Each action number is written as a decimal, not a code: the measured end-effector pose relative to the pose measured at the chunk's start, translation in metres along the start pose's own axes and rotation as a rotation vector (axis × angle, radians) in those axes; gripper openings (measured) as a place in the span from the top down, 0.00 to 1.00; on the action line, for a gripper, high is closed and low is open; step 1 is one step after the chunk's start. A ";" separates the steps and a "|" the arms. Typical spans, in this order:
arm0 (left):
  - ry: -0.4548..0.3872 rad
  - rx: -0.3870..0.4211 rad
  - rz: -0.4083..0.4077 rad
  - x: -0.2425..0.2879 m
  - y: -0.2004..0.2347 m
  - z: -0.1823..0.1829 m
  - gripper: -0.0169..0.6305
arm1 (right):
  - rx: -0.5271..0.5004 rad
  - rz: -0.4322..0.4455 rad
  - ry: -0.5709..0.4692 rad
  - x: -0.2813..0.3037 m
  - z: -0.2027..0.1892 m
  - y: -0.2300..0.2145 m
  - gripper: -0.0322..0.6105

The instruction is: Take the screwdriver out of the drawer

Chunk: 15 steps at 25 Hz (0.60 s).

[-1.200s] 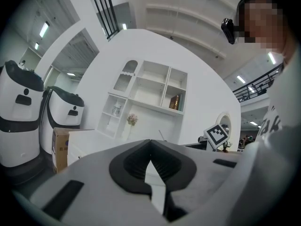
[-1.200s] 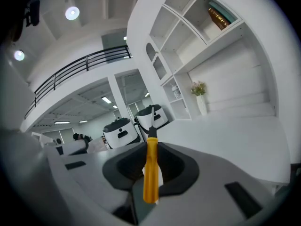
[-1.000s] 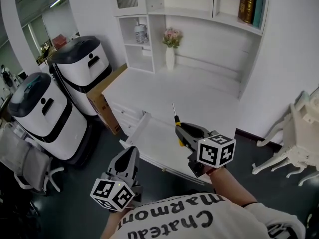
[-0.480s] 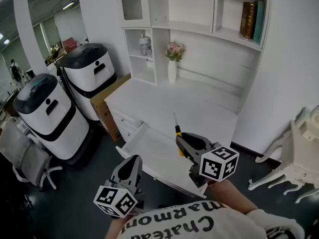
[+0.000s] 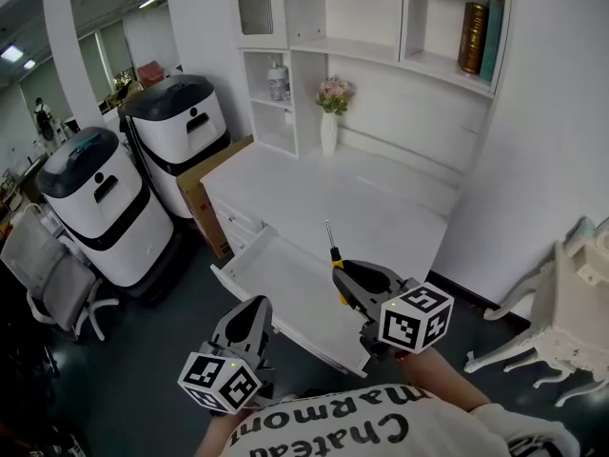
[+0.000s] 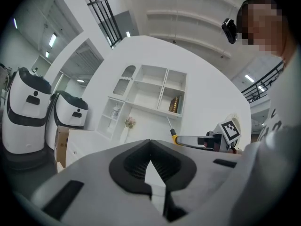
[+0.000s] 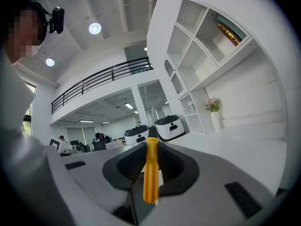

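1. Down in front of the white desk, the right gripper has the screwdriver clamped by its yellow handle. The jaws are only partly closed, pinched on the handle from both sides.
2. In the right gripper view the screwdriver runs straight up the middle of the right gripper, with the black collar and metal shaft sticking out past the tips.
3. From the head view the shaft points away from me, toward the desk surface, and the tool shows over the far right end of the open drawer. I can't see anything else in the drawer.
4. The left gripper sits lower left, near the drawer's front corner. In its own view the left gripper has its tips together with nothing in them.
5. Background stuff: a vase of flowers at the back of the desk, books up on the shelf, a cardboard box and two white-and-black machines off to the left.
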<state>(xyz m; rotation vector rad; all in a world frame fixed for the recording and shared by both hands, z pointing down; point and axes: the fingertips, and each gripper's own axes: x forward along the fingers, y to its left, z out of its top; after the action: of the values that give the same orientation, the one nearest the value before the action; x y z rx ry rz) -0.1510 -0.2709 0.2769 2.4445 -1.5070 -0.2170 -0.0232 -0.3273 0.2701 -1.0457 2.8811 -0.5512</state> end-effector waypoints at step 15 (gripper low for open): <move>-0.033 0.002 0.065 -0.012 -0.060 -0.018 0.94 | -0.026 0.048 0.058 -0.059 -0.020 -0.011 0.82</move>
<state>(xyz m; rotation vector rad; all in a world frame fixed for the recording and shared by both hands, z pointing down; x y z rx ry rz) -0.1006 -0.2325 0.2763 2.4004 -1.5977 -0.2445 0.0259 -0.2918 0.2868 -0.9772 2.9628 -0.5524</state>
